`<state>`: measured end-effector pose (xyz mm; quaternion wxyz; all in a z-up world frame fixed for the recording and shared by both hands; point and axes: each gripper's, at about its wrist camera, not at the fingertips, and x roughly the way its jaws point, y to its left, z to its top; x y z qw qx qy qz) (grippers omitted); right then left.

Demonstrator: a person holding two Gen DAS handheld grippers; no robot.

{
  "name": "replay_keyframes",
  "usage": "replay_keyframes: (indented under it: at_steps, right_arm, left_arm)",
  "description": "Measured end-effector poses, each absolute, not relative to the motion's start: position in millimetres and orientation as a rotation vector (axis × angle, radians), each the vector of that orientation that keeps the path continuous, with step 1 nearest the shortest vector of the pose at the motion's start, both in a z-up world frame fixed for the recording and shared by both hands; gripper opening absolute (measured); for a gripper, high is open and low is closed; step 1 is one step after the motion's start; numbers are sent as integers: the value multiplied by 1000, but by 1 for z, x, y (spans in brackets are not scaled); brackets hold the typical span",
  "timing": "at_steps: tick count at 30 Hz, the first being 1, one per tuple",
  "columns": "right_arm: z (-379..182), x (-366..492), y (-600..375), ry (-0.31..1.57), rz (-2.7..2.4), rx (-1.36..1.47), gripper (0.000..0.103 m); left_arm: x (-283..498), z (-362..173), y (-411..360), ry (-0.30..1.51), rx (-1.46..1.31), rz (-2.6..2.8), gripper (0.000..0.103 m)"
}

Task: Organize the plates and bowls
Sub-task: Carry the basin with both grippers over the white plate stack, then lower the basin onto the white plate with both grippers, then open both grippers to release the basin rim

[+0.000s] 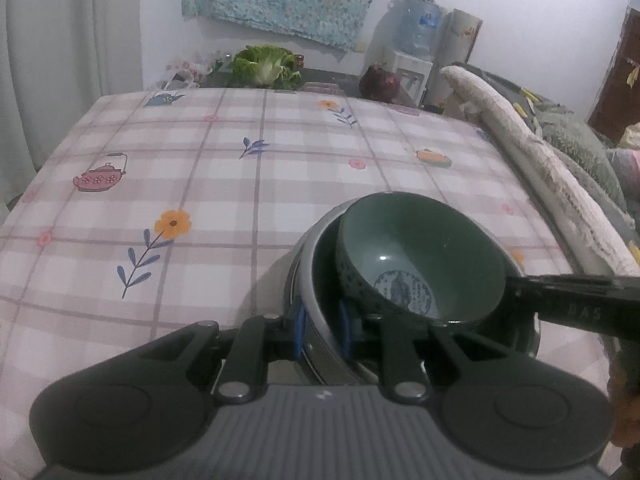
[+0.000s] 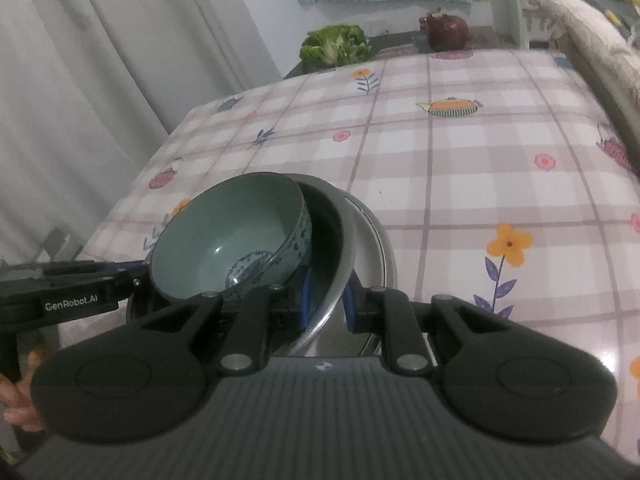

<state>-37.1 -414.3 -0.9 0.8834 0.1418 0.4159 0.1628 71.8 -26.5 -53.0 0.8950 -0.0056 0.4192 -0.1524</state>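
Observation:
A green bowl (image 1: 412,248) (image 2: 224,232) with a blue pattern leans tilted inside a dark plate (image 1: 322,276) (image 2: 330,232) with a grey rim. In the right wrist view a white plate (image 2: 372,248) shows under the dark one. My left gripper (image 1: 321,330) is shut on the dark plate's near rim. My right gripper (image 2: 328,304) is shut on that plate's rim from the other side. Each gripper shows in the other's view, the right gripper (image 1: 520,286) and the left gripper (image 2: 134,280). The stack hangs low over the checked tablecloth (image 1: 200,184); I cannot tell whether it touches.
A green cabbage (image 1: 264,64) and a dark red cabbage (image 1: 380,84) sit beyond the table's far edge. A water dispenser (image 1: 416,32) stands behind. A padded sofa back (image 1: 540,152) runs along the right side, and a curtain (image 2: 80,80) hangs left. A hand (image 2: 20,400) holds the left gripper.

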Motion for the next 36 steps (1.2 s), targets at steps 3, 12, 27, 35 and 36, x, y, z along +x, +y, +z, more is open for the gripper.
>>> replay_keyframes:
  at_steps: [3, 12, 27, 35, 36]
  right_arm:
    - [0, -38, -411, 857, 329, 261, 16]
    - [-2, -40, -403, 844, 316, 201, 17]
    - [15, -71, -399, 772, 240, 117, 85]
    - [43, -108, -412, 690, 203, 172, 101]
    - [47, -113, -411, 684, 192, 171, 101]
  left_arm:
    - [70, -52, -29, 866, 11, -311, 18]
    - [64, -47, -33, 849, 68, -307, 20]
    - [36, -28, -25, 759, 106, -269, 76]
    - [8, -6, -18, 707, 127, -221, 103]
    - [5, -5, -16, 708, 124, -222, 103]
